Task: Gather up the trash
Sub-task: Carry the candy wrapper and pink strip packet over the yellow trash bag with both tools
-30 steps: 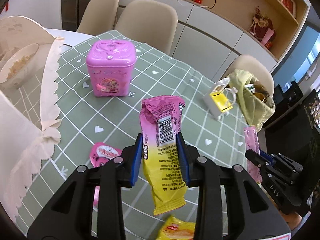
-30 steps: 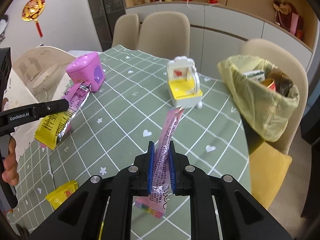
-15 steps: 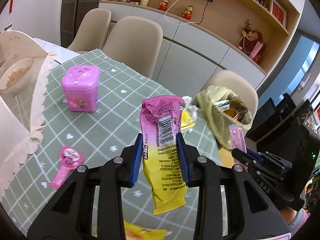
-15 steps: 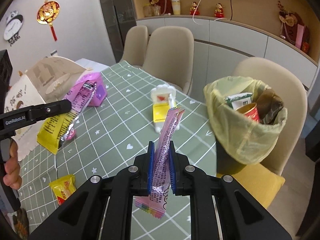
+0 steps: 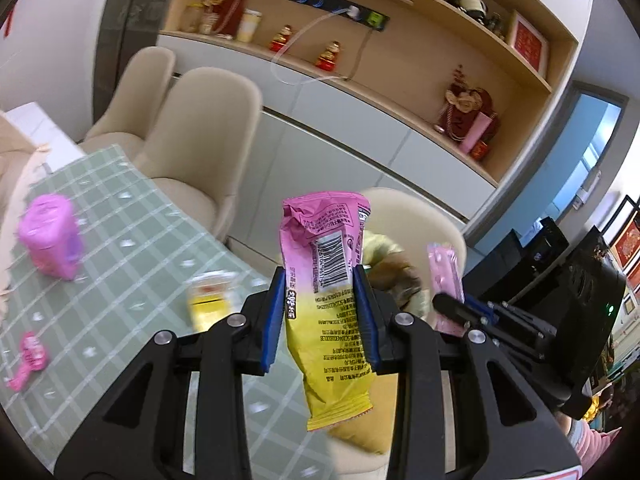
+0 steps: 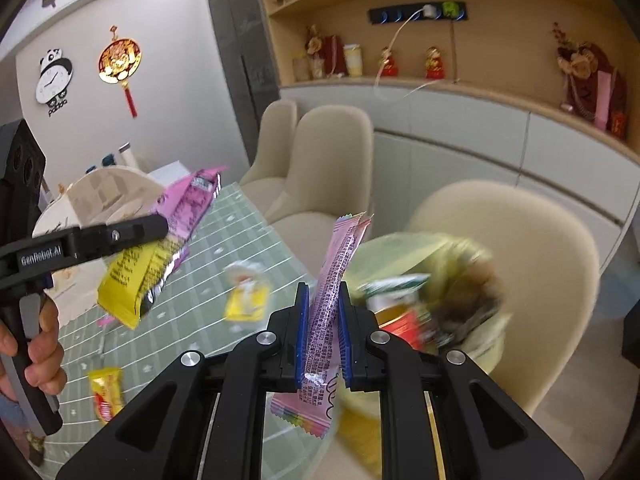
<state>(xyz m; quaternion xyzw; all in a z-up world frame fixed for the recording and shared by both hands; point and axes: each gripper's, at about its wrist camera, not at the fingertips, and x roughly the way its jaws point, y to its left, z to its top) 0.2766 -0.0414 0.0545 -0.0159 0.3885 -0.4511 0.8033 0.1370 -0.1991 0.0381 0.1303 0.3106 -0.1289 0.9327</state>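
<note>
My left gripper (image 5: 320, 312) is shut on a pink and yellow snack wrapper (image 5: 328, 280) and holds it high in the air; the same wrapper (image 6: 160, 248) shows in the right wrist view. My right gripper (image 6: 323, 336) is shut on a thin pink stick wrapper (image 6: 332, 304), which also shows in the left wrist view (image 5: 444, 276). A yellow-green trash bag (image 6: 404, 256) with cans and wrappers inside sits on a beige chair (image 6: 532, 264), just ahead of and below both grippers. It is partly hidden behind the wrapper in the left wrist view (image 5: 380, 248).
The table has a green checked cloth (image 5: 112, 264). On it are a pink box (image 5: 52, 236), a small yellow and white toy (image 6: 246, 292), a pink lid with a strip (image 5: 28, 356) and a yellow packet (image 6: 106, 392). More beige chairs (image 5: 204, 152) stand behind.
Both grippers have risen and moved toward the trash bag on the chair, each still holding its wrapper. The table objects have slid down and left in view.
</note>
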